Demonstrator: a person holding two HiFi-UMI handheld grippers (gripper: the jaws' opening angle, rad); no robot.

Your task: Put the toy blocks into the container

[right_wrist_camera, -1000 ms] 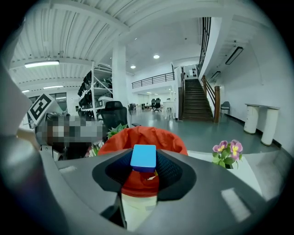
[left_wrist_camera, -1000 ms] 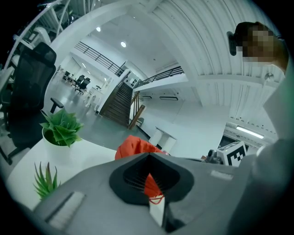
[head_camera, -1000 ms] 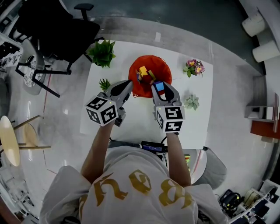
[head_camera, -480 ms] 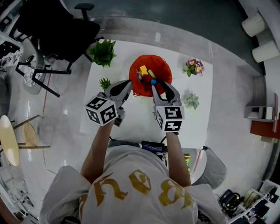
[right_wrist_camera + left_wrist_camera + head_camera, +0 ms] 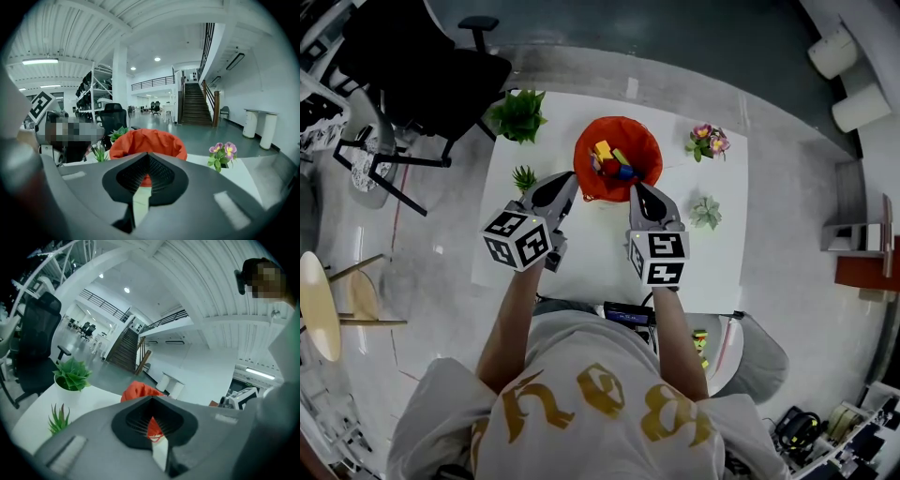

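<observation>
At bench [image 5: 712, 262] 12 o'clock, container [image 5: 584, 178] holds toy blocks [image 5: 606, 152]; I spot none loose. Left tool [image 5: 570, 178] pressed together, empty; right tool [image 5: 638, 189] just closed on nothing. Likely finished.

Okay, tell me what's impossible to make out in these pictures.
- Toy blocks: head view, too small and piled to count; both gripper views, the red container's wall hides them.
- Coloured bits beside the person's right arm: head view, too small to name.
</observation>
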